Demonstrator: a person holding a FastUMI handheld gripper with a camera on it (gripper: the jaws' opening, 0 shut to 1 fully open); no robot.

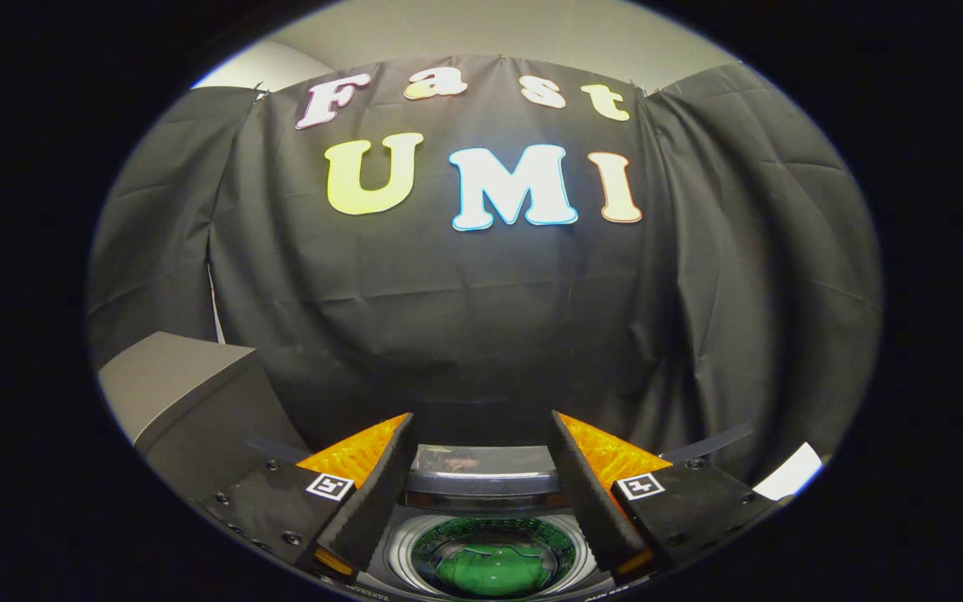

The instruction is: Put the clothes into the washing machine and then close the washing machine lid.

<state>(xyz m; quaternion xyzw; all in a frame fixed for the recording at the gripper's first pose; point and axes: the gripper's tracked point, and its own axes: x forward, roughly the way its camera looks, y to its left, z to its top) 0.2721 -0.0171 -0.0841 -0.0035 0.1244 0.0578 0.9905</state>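
Hovering wide open and empty, gripper (481, 468) frames the round steel washing machine drum (490, 556); likely green cloth (486, 568) lies inside.

Black cloth wall (481, 318) draped behind; grey box (189, 393) at left; pale ceiling (498, 33).

Washing machine open, clothes inside.
I see green clothes (490, 568) lying in the washing machine (415, 552) drum, its clear lid (481, 472) raised behind them.
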